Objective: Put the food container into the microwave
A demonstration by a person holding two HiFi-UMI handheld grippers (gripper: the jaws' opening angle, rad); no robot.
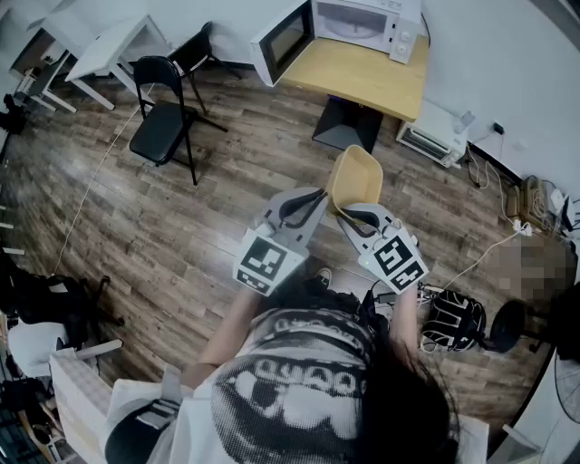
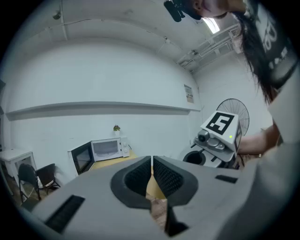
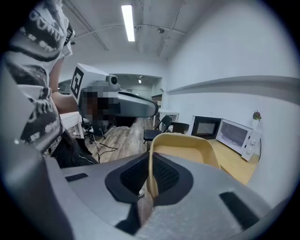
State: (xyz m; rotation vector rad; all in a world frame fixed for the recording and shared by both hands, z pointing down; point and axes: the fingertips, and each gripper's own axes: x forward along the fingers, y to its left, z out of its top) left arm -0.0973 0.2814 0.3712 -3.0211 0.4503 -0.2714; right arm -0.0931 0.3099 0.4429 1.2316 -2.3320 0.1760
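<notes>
The right tongs [image 3: 151, 164] are clamped on the rim of the yellow food container [image 1: 355, 177], its thin wall pinched between the pads. The left tongs [image 2: 152, 165] are closed together with nothing I can see between them. They sit just beside the container's left edge, and only a sliver of yellow shows behind them. The container is held in the air in front of the person, tipped so its open side faces the head camera, and it is well apart from the microwave [image 1: 362, 23]. The microwave stands at the far end of a wooden table [image 1: 372, 82] with its door [image 1: 283, 41] swung open, and bare floor [image 1: 227, 190] lies between it and the person. The step in hand looks like the carry. The next move calls for closing that gap, levelling the container and sliding it through the opening. A grip on one rim may let it sag or twist, so the left tongs could steady the other side.
</notes>
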